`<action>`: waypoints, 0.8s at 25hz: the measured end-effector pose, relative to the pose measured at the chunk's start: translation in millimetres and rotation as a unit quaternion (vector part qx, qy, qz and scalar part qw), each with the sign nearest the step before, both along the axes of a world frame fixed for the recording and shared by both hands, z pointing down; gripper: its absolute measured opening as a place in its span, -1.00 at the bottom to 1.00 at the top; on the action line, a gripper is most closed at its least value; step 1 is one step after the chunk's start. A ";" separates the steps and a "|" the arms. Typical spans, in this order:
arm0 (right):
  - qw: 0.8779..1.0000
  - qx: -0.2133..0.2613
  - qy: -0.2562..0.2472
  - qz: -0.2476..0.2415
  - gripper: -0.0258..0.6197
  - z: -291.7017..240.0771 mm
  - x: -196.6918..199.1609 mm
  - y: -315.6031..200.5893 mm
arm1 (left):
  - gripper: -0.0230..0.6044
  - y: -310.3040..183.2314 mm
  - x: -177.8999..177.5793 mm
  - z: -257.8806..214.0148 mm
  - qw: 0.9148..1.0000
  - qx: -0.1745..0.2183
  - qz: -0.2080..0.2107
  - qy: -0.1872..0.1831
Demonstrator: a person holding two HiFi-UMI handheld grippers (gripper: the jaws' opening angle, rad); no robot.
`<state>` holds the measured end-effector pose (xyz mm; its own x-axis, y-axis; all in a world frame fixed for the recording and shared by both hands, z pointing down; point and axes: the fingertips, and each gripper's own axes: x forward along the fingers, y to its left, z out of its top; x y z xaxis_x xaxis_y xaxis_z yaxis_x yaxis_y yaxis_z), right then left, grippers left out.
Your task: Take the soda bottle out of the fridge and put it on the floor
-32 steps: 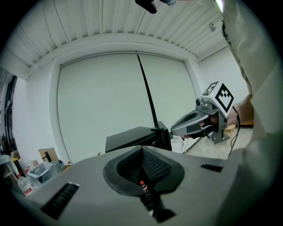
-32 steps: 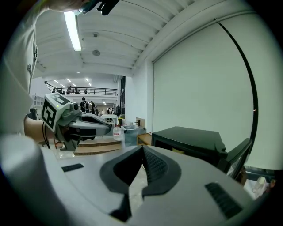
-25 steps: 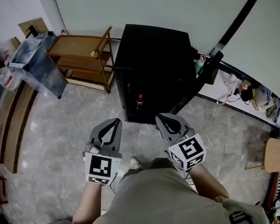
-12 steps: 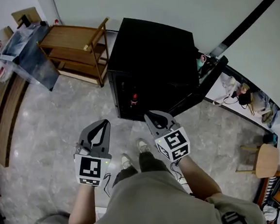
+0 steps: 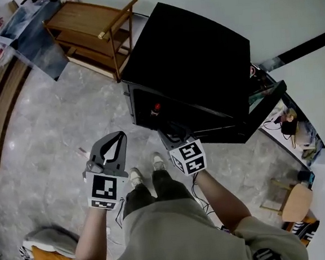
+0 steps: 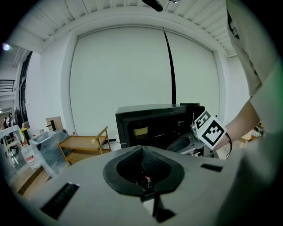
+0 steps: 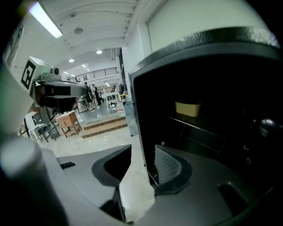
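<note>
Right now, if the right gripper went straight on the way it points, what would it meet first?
Probably the fridge: its upright front edge stands in line with the gap of the right gripper, whose jaws have just been opening with nothing gripped. How near it is I cannot tell.

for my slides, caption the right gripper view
The right hand-held gripper, jaws just opening on nothing, at the open black fridge

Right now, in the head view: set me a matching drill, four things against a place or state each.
Things:
1 soda bottle
2 fridge door
3 wooden trolley
4 wooden stool

Places or states:
a swung open
b lower right of the picture
c inside the fridge
d upper left, beside the fridge

Pairs: 1-c, 2-a, 3-d, 4-b.
</note>
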<state>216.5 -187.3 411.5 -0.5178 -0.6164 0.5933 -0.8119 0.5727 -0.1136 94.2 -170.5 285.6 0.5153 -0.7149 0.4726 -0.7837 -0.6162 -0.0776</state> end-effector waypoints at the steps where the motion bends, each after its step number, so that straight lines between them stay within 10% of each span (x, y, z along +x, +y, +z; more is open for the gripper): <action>1: 1.000 -0.007 0.002 -0.005 -0.48 10.8 0.1 -3.6 | -0.91 -3.7 1.5 6.7 1.000 -0.004 -0.005 0.000; 20: 0.995 -0.080 0.061 0.021 -0.40 194.9 11.1 -83.4 | -0.91 -28.4 11.2 113.7 0.994 -0.069 -0.078 0.032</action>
